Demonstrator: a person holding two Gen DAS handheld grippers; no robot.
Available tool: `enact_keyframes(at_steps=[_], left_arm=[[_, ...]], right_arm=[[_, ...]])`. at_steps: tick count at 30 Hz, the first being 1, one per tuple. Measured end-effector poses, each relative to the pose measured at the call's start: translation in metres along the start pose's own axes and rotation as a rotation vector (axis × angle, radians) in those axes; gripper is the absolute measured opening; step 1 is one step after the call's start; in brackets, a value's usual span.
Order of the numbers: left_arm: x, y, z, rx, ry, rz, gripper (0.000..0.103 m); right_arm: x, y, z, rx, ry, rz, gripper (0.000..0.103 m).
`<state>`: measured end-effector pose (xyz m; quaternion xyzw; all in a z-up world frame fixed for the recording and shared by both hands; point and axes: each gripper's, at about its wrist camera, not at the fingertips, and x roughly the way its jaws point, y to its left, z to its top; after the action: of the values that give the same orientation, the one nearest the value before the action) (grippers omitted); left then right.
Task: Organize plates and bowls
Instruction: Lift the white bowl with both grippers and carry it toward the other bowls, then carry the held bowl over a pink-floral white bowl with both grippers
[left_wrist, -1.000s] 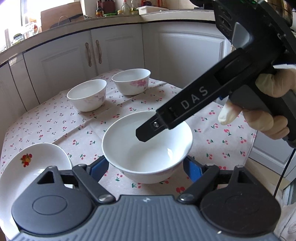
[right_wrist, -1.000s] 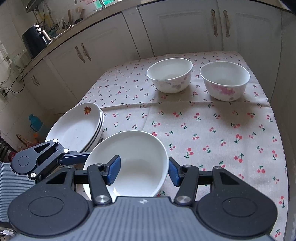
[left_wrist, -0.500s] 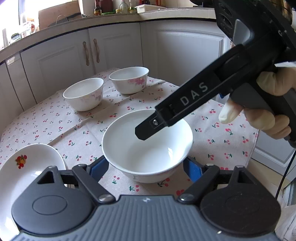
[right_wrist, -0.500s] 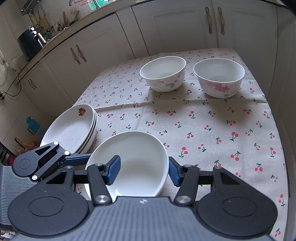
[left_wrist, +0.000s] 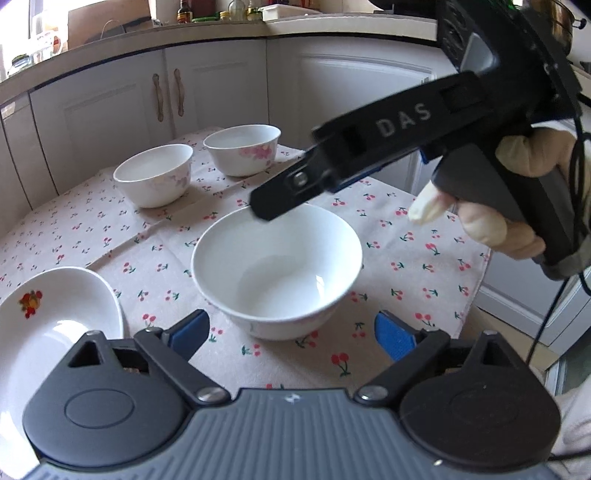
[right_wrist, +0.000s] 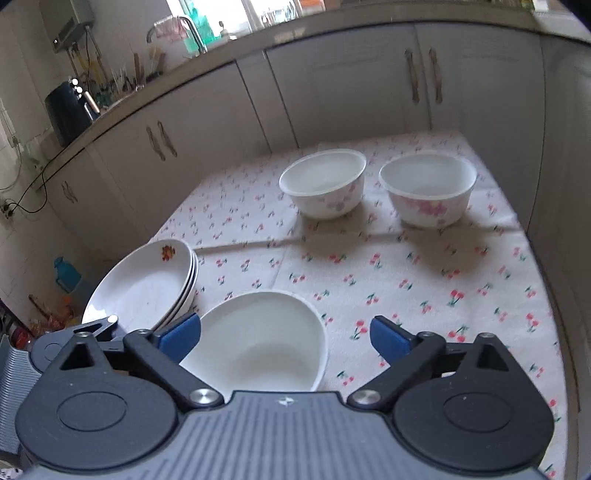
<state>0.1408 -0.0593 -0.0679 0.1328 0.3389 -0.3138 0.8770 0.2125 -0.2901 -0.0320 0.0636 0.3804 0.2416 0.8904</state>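
A plain white bowl stands on the cherry-print cloth just ahead of my open left gripper; its fingers are apart and off the bowl. The same bowl lies between the spread fingers of my open right gripper, which is above it. The right gripper's body hangs over the bowl's far rim in the left wrist view. Two flowered bowls stand side by side at the far end. A stack of plates with a fruit motif sits at the left.
The cherry-print tablecloth covers a small table hemmed by white cabinets on the far side and right. The table's right edge drops to the floor. A gloved hand holds the right gripper.
Both grippers have let go of the white bowl and opened wide. The right gripper has lifted and drawn back from the bowl's inside; the left has backed off slightly.
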Motion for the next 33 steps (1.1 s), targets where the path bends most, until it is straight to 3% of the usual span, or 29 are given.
enact_keyframes(at_steps=[7, 15, 22, 33], left_arm=[[-0.021, 0.011, 0.014, 0.0, -0.021, 0.045, 0.099], [-0.012, 0.044, 0.069, -0.013, -0.047, 0.128, 0.099], [0.024, 0.06, 0.133, 0.035, -0.056, 0.109, 0.099], [0.123, 0.08, 0.214, 0.028, 0.042, -0.011, 0.098]], right_arm=[[-0.013, 0.0, -0.002, -0.118, -0.089, -0.162, 0.103], [-0.01, -0.024, 0.016, -0.188, -0.184, -0.323, 0.103], [0.009, -0.05, 0.035, -0.169, -0.195, -0.345, 0.103], [0.046, -0.077, 0.05, -0.193, -0.167, -0.319, 0.103]])
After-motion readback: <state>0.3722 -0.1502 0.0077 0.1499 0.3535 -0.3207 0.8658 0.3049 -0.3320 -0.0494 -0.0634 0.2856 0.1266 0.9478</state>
